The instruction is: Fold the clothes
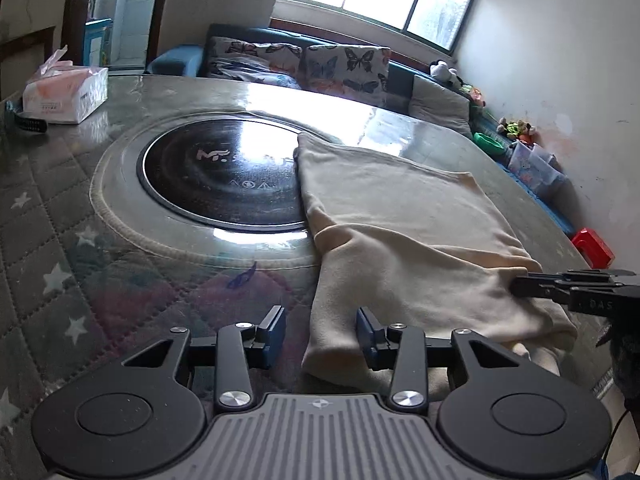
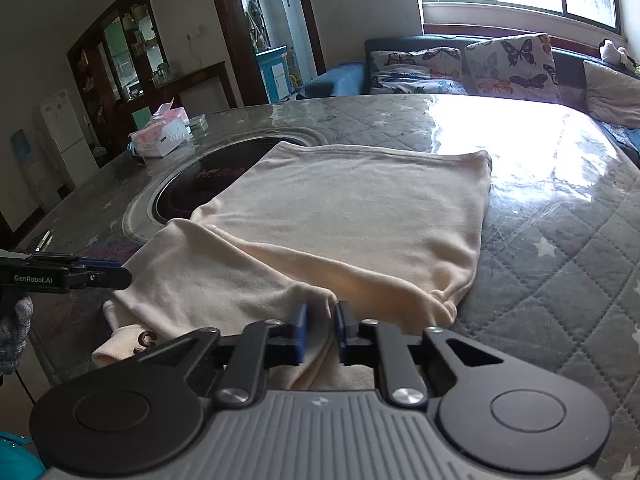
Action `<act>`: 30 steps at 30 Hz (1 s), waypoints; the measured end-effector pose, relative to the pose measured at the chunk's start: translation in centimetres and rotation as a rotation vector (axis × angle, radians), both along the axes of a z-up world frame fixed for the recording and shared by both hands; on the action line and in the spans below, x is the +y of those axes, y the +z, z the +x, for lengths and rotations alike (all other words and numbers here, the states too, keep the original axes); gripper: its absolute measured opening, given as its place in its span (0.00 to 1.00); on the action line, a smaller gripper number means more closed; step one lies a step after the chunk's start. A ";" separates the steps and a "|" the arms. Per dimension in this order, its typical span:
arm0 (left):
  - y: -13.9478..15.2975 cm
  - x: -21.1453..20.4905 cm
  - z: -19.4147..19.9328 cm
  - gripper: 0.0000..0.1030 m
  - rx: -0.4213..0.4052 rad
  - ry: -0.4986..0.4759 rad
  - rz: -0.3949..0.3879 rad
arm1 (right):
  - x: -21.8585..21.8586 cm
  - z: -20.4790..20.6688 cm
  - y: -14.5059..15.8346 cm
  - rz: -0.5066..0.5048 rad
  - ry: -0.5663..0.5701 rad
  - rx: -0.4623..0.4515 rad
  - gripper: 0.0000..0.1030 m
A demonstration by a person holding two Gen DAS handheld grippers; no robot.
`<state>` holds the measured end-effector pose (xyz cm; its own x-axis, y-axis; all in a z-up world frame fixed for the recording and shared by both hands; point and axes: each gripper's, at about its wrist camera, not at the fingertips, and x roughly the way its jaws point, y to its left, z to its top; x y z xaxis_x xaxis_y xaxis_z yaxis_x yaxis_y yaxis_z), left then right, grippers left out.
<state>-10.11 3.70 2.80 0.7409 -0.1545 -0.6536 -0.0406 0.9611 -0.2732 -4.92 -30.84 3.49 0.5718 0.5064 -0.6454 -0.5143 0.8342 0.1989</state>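
The right hand-held gripper [image 2: 320,316] is nearly closed, pinching a ridge of the cream garment [image 2: 352,208] at its near edge, probably to lift that edge for a fold. The left hand-held gripper [image 1: 320,328] stands wide open, empty, straddling the garment's near left corner. Beyond both, the garment lies partly doubled on the quilted bench [image 2: 560,240], overlapping a round black cooktop [image 1: 216,176].

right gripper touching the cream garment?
Touching. Right wrist view: the right gripper has a fold of the cream garment bunched between its blue pads.
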 end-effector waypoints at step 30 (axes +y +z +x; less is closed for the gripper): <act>0.5 -1.2 6.5 0.12 -0.024 -0.088 0.046 | 1.0 -0.6 0.4 -0.061 0.065 -0.066 0.17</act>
